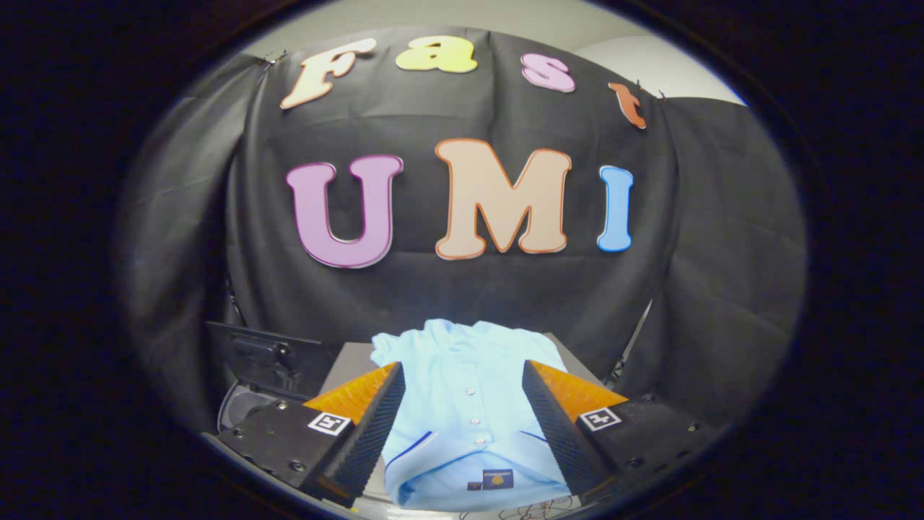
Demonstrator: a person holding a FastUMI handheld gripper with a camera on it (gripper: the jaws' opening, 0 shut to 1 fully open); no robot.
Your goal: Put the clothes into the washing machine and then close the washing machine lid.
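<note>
Left of the folded shirt (465,404), washing machine (249,401) lid up and waiting, gripper (462,408) spread wide astride the shirt, gripping nothing; loading and lid-closing both left.

Grey table (346,365), black cloth wall (505,289)

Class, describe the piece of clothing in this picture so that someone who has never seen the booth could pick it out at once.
Start at the black cloth wall and look down to the grey table before it. The folded light-blue shirt lies there, between and ahead of the gripper's open fingers. Its white button row and blue collar trim set it apart from the dark washing machine beside it.
</note>
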